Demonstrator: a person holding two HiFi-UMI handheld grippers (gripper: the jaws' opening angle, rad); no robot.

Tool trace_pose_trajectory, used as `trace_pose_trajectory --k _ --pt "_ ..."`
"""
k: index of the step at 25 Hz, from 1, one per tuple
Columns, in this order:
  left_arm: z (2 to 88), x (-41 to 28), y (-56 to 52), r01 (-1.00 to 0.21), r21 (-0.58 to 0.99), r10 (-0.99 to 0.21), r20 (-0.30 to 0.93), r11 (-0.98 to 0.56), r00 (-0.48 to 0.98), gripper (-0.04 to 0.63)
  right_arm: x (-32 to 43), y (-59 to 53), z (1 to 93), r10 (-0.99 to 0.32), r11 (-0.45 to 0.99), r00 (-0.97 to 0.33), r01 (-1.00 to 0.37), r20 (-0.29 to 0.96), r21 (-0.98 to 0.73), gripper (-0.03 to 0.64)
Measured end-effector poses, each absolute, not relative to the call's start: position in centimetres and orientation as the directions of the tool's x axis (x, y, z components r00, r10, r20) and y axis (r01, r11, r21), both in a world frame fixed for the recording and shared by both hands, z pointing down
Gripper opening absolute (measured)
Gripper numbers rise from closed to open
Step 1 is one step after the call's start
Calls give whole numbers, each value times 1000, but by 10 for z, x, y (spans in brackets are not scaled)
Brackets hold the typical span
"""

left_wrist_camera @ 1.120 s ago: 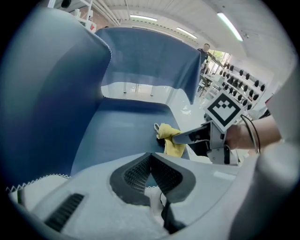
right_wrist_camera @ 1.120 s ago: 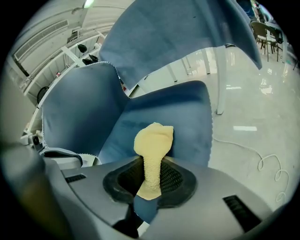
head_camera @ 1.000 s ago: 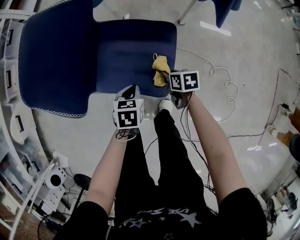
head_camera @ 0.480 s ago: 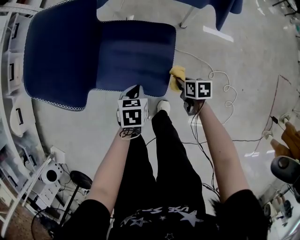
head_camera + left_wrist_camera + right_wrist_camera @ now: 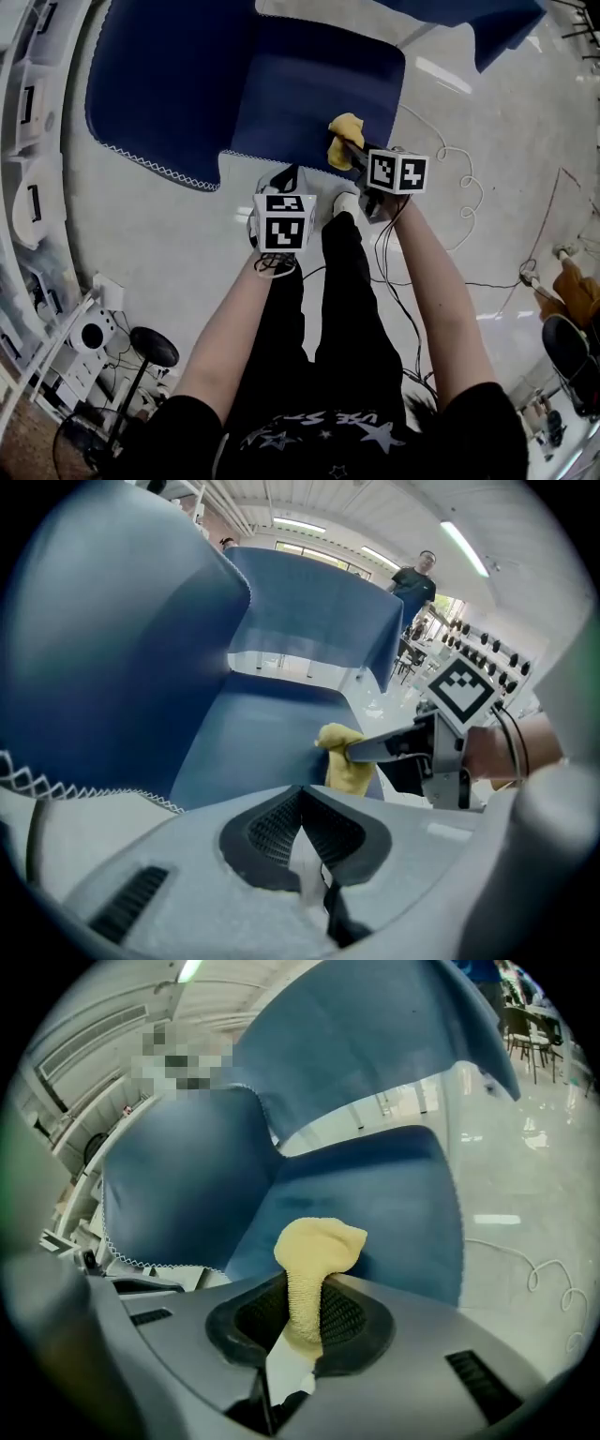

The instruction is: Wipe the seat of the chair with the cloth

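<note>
right gripper [image 5: 354, 156] clamped on yellow cloth [image 5: 343, 129], back from corner onto seat [image 5: 319, 89] front edge, left gripper [image 5: 289, 176] closed, empty, unchanged

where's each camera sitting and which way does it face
Head view: on the head, steeply down at the chair seat; arms, legs, left tongs, right tongs show.
Left gripper view: on left tongs, toward the seat; own shut tips show.
Right gripper view: on right tongs, toward the seat; tips pinch cloth.
All share the cloth.
</note>
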State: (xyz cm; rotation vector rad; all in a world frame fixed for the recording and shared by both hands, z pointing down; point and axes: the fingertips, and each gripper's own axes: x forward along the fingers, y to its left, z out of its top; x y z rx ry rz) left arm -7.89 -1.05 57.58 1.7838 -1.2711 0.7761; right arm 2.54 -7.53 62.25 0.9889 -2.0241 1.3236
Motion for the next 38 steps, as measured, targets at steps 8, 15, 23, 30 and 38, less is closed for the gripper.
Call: trace_pose_trajectory --k 8,15,23,30,38 --pt "580 -136 15 -931 264 -446 822 -253 354 20 -116 -72 617 -233 411 -689 -709 686 -573 66" --pt "593 -165 21 -951 264 -451 837 -160 309 20 -192 -65 639 -101 561 -716 -614 691 -555 66" --pt "594 -170 32 -957 261 -444 848 -126 289 20 -188 -63 652 -117 526 -689 -654 715 -544 66" --pt "596 -164 34 -963 238 -436 859 -125 268 20 -153 -57 655 -136 520 -639 -696 757 -495 66" --pt "590 -135 24 -960 222 -425 863 -169 274 20 -86 -51 658 -174 451 -589 -760 789 -468 66"
